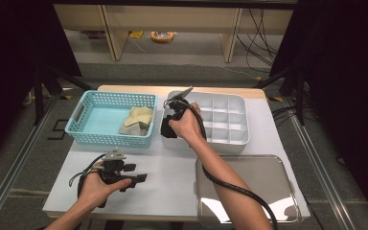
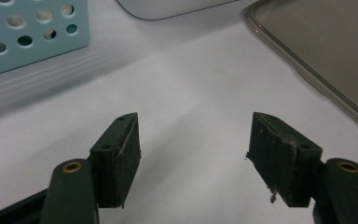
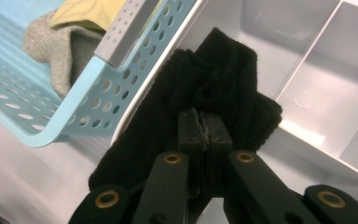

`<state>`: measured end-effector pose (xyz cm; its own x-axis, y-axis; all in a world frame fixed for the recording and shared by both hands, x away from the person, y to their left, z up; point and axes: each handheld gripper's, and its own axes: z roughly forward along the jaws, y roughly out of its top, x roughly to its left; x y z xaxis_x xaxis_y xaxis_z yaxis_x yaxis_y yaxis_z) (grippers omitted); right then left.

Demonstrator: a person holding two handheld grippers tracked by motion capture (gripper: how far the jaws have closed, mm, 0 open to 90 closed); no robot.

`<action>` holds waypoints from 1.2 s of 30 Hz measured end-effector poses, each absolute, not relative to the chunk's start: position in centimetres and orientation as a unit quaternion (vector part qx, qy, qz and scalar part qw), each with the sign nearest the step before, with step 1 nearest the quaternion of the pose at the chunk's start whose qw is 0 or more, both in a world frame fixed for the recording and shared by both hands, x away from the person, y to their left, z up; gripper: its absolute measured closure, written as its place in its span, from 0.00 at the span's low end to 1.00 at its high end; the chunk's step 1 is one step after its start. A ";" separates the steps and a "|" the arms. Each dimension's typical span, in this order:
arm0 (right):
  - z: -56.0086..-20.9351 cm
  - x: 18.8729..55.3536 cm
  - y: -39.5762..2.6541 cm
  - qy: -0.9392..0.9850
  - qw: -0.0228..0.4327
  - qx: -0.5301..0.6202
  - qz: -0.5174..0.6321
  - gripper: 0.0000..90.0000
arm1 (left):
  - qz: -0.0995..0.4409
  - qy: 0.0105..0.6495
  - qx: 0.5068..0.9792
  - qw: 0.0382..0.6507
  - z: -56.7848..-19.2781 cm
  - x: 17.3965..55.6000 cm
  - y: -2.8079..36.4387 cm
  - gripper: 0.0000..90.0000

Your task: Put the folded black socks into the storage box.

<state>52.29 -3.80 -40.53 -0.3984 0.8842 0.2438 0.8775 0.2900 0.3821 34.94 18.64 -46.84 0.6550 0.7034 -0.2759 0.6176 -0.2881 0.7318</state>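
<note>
Right gripper view: our right gripper [image 3: 200, 128] is clamped on the black sock [image 3: 223, 88], over the organizer's [image 3: 307, 88] near-left corner. Next, we judge, lower it into a cell and release; left gripper [image 2: 193, 154] waits, jaws apart.

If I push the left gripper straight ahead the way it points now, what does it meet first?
Bare table first. Beyond that, likely the white divided box directly ahead, with the blue basket and clear lid off to either side. Depth is hard to judge.

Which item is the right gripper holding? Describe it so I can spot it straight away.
Start at the white divided organiser at the back right of the table, beside the blue basket. At the organiser's left edge, the right gripper is shut on a black knitted sock, bunched up and draped over the rim. It is the only black cloth; the grey and yellow socks lie inside the basket.
</note>
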 end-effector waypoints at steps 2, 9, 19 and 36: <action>-40.8 52.4 -3.7 0.809 0.006 0.542 0.228 0.99 | 0.050 0.414 0.799 0.432 -46.8 34.9 18.6 0.37; -40.9 52.5 -3.5 0.811 -0.002 0.544 0.214 0.99 | 0.050 0.412 0.802 0.430 -46.9 35.0 18.6 0.37; -41.2 52.5 -3.4 0.828 0.020 0.513 0.223 0.99 | 0.051 0.412 0.802 0.430 -46.9 34.9 18.6 0.37; -40.8 51.9 -3.8 0.815 -0.001 0.536 0.221 0.93 | 0.051 0.411 0.802 0.431 -46.9 35.0 18.6 0.37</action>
<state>51.90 -3.81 -40.77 -0.4248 0.8735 0.2378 0.8741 0.3274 0.3588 34.95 18.60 -46.89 0.6572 0.7028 -0.2723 0.6153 -0.2917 0.7323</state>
